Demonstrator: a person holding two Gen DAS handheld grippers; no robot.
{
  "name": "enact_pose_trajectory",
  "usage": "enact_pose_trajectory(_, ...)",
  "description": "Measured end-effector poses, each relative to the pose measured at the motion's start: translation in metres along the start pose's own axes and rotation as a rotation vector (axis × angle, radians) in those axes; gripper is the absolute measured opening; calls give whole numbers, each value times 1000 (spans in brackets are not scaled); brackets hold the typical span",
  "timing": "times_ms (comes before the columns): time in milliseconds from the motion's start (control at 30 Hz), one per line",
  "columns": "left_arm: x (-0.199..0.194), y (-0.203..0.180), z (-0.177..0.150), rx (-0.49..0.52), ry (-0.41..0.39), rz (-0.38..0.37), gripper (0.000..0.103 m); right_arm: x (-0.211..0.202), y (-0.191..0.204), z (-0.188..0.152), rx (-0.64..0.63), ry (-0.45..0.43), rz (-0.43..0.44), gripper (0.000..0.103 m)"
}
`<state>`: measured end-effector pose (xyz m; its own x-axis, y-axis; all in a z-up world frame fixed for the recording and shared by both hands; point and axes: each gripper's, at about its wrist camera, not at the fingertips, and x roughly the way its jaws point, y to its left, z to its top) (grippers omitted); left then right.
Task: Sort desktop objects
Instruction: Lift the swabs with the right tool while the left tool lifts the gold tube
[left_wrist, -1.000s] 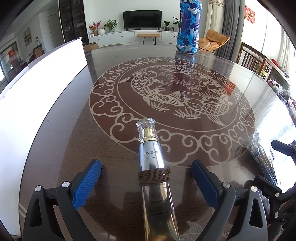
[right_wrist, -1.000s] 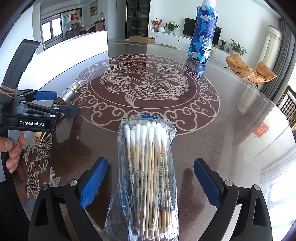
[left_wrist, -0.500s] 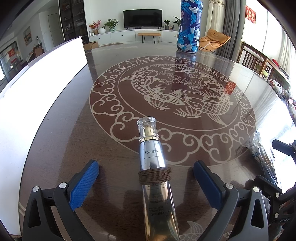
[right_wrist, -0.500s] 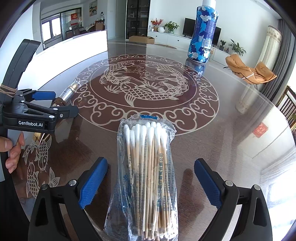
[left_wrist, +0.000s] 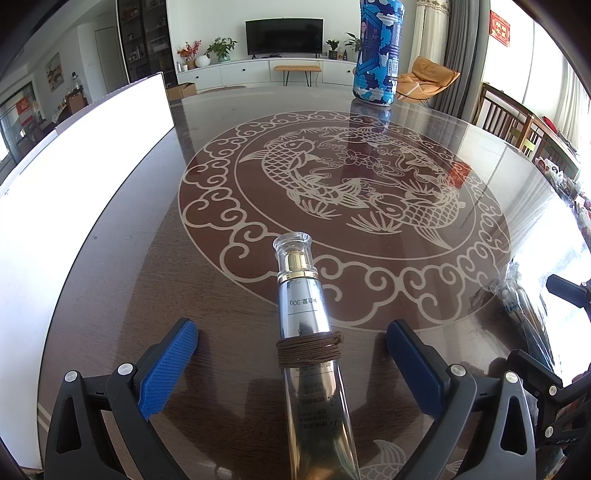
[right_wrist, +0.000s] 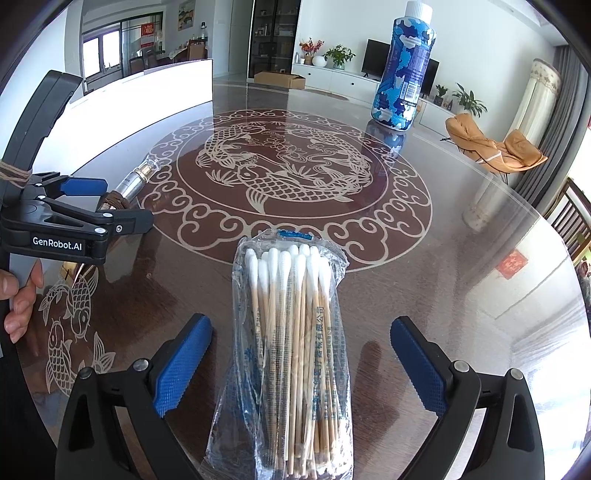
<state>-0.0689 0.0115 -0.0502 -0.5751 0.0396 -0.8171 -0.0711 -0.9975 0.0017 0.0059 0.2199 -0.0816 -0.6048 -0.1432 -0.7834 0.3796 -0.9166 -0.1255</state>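
On the glossy dark worktop (left_wrist: 122, 266) with its pale fish pattern, near the edge closest to us, we see both grippers hovering with fingers spread wide and nothing gripped. The left gripper (left_wrist: 291, 354) straddles a slim silver bottle (left_wrist: 306, 325) lying flat, its clear cap pointing toward the middle of the worktop and a brown cord (left_wrist: 308, 349) wound around its body; neither blue finger pad touches it. The right gripper (right_wrist: 301, 358) likewise straddles a clear bag of cotton swabs (right_wrist: 291, 350) lying flat, white tips pointing away from us, with gaps on both sides. In the right wrist view we also see the left gripper (right_wrist: 122, 199) out to the side, held by a hand (right_wrist: 18, 295). A tall blue patterned bottle (right_wrist: 402, 74) stands upright near the far edge, well apart from both.
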Motion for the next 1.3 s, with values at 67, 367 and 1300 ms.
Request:
enact_pose_trajectory(67, 0, 0, 0, 0, 0, 0, 103, 0, 0, 0, 0, 0, 0, 98)
enact_pose_trajectory(367, 0, 0, 0, 0, 0, 0, 103, 1, 0, 0, 7, 2, 8, 98)
enact_pose_trajectory(1300, -2, 1, -3, 14, 3, -11, 103, 1, -1, 0, 13, 4, 16, 98)
